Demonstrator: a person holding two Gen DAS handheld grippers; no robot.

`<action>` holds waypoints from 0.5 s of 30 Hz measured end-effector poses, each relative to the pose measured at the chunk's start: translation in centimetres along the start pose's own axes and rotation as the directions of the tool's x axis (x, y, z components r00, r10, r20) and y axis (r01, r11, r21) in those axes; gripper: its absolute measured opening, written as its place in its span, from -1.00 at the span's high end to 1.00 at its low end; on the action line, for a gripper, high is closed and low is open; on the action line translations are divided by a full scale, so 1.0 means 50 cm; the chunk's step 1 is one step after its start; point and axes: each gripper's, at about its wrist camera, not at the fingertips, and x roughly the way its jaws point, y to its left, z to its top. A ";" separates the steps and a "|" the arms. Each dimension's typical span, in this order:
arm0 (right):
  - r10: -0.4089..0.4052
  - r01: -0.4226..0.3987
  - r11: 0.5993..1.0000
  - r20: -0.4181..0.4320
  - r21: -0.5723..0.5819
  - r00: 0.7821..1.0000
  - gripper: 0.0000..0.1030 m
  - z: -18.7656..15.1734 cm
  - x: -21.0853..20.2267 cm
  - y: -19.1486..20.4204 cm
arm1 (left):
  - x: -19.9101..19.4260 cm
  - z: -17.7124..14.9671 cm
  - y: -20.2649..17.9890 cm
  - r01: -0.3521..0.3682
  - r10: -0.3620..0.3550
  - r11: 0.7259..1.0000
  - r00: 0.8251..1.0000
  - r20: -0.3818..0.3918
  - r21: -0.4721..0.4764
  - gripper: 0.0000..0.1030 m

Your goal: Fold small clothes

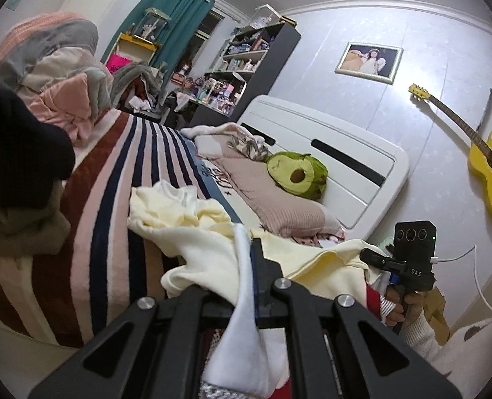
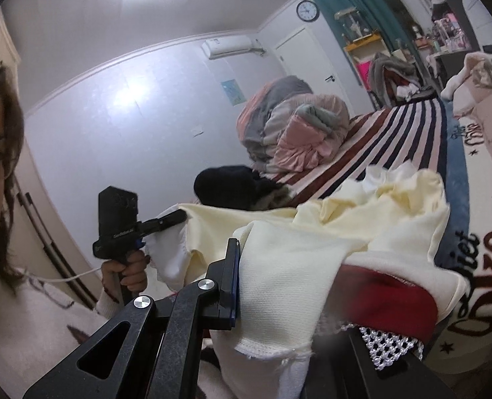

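Observation:
A cream-yellow garment (image 1: pixel 192 219) with a white lining and a red part (image 2: pixel 385 299) hangs stretched between both grippers above the bed. My left gripper (image 1: pixel 250 252) is shut on a white edge of the garment, and the cloth drapes back over its fingers. From the right wrist view the left gripper (image 2: pixel 179 216) grips the garment's far corner, with a hand (image 2: pixel 126 272) on its handle. My right gripper (image 2: pixel 242 252) is shut on the garment (image 2: pixel 312 249); one finger (image 2: pixel 231 266) shows and cloth hides the other. In the left wrist view the right gripper (image 1: pixel 367 254) bites the opposite corner.
Below lies a striped blanket (image 1: pixel 112 199). A heap of pink and grey bedding (image 1: pixel 56 76) and a dark garment (image 1: pixel 16 146) sit at its left. An avocado plush (image 1: pixel 295 173), a pillow (image 1: pixel 279 199) and a white headboard (image 1: pixel 329 153) lie ahead. A yellow guitar (image 1: pixel 488 173) leans on the wall.

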 end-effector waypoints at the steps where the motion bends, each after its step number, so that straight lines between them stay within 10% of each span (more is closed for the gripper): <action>1: -0.006 0.005 1.000 0.006 0.008 1.000 0.97 0.008 0.001 -0.004 | 0.003 0.008 0.002 -0.006 0.006 1.000 1.000 0.004 -0.001 0.94; 15: -0.171 0.171 0.981 -0.012 0.096 0.985 0.97 0.175 0.100 -0.186 | 0.191 0.187 0.097 -0.163 0.162 0.987 0.986 0.034 0.012 0.94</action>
